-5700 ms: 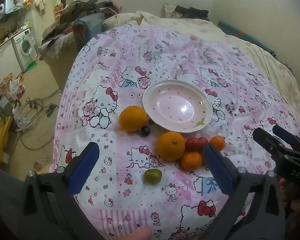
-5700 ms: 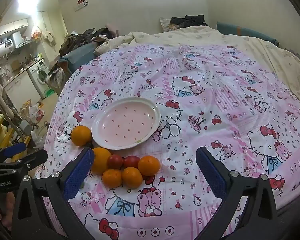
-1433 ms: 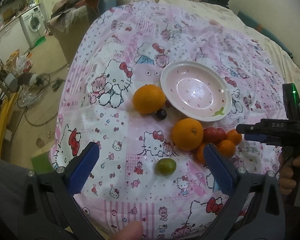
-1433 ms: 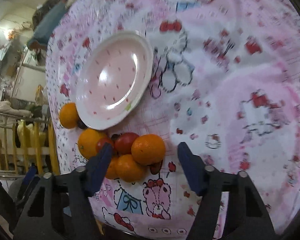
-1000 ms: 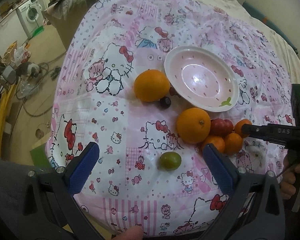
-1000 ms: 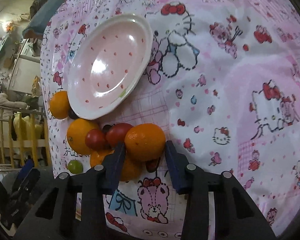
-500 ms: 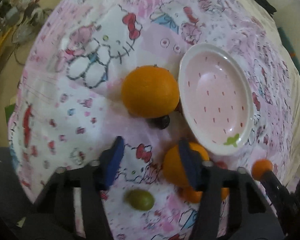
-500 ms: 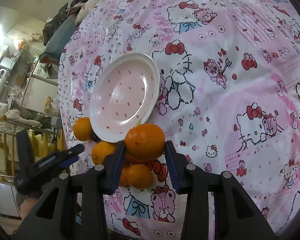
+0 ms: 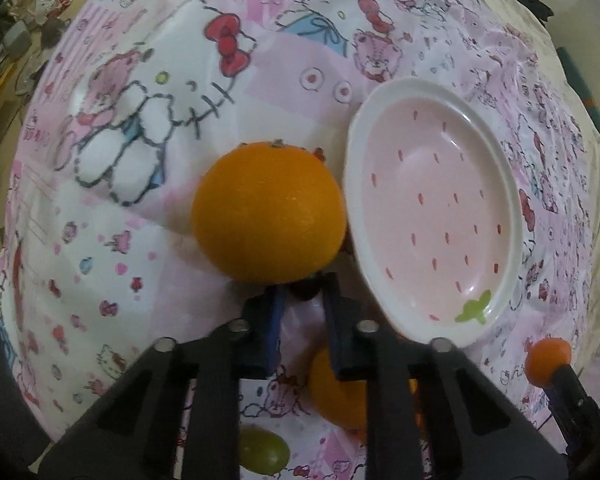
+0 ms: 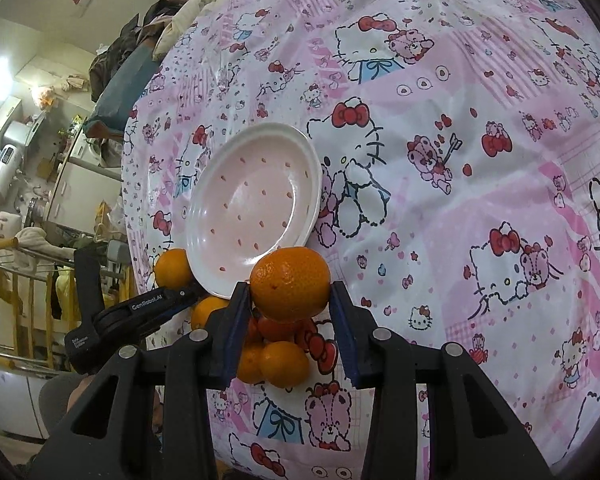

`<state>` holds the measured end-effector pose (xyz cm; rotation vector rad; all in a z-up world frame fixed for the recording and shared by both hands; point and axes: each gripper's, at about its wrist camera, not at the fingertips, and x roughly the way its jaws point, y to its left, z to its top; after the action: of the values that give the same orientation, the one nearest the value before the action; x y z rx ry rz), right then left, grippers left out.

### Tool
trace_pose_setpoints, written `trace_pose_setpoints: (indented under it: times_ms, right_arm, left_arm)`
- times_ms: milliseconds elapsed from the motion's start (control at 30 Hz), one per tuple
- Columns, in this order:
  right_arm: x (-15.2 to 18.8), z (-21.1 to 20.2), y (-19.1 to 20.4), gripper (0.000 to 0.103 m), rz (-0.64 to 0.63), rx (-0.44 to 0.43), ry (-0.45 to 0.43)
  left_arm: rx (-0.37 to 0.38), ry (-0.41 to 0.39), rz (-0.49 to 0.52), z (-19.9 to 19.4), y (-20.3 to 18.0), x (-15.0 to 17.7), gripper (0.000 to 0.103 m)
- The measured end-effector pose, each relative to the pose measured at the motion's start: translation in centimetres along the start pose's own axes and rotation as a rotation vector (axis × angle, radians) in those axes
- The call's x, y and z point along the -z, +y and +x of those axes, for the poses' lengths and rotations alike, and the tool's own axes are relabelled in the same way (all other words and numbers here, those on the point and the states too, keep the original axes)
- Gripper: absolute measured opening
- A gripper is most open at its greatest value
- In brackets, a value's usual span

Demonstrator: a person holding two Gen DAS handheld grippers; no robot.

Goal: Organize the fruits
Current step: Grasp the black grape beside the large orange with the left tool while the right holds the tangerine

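Right wrist — plate (image 10: 236, 248) bare inside

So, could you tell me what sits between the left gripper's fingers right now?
In the left wrist view, a small dark fruit sits between the left gripper's closed fingers, just below the big orange.

One plate (image 10: 256, 204), one green fruit (image 9: 263, 452), two tongs (image 10: 290, 320).

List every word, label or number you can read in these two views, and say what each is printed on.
"GenRoboAI": white lettering along the arm of the left tongs, seen in the right wrist view.
A second white label lower on the same black tool body: two or three short lines, too small to read.
Bedspread and plate: cartoon figures and dashes only, no words.
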<state>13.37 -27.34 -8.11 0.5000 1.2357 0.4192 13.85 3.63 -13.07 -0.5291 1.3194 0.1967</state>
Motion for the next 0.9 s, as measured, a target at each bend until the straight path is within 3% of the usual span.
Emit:
trace_pose_setpoints:
  times_ms: [433,900]
  right_arm:
    - [-0.3,0.1,0.0,0.042,-0.012,0.025,-0.009]
    - [0.1,-0.5,0.6,0.042,-0.043,0.026,-0.024]
  left_arm:
    - [-0.028,0.006,0.049,-0.7,-0.4,1.0,0.013]
    - [-0.046,-0.047,0.155,-4.8,-1.1,3.4,0.01]
